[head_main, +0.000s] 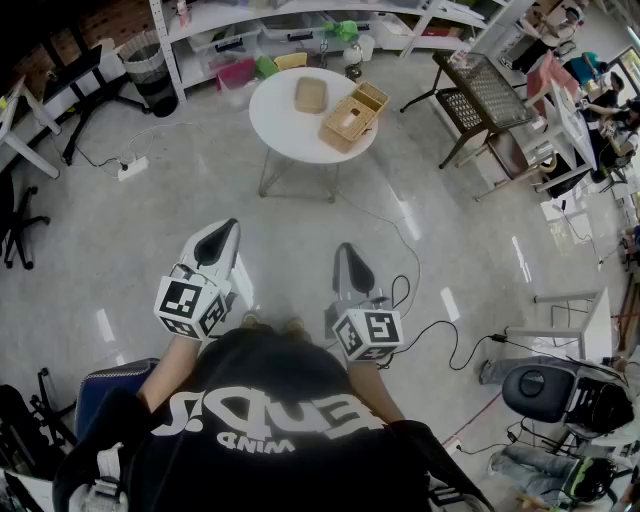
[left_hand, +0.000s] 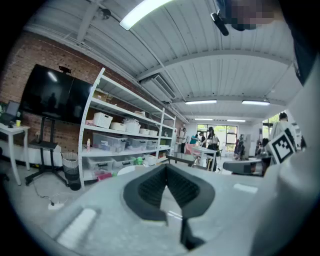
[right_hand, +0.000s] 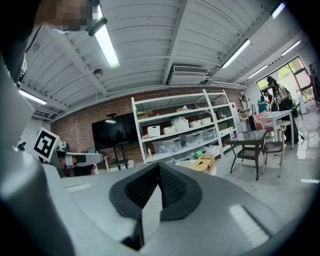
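My left gripper (head_main: 227, 233) and right gripper (head_main: 346, 256) are held close to the person's body, above the glossy grey floor, both pointing ahead. Each has its jaws closed together with nothing between them, as the left gripper view (left_hand: 166, 173) and the right gripper view (right_hand: 159, 173) both show. Further ahead stands a round white table (head_main: 285, 128) carrying a wooden crate (head_main: 352, 114) and a flat wooden box (head_main: 311, 94). That crate (right_hand: 205, 163) also shows in the right gripper view. Neither gripper touches anything.
White shelving (head_main: 300, 22) with bins lines the back wall, a mesh waste bin (head_main: 147, 62) beside it. A power strip (head_main: 132, 167) and black cables (head_main: 425, 300) lie on the floor. A black mesh table (head_main: 482, 92) stands at right. Chairs sit at lower left (head_main: 100, 385) and lower right (head_main: 560, 392).
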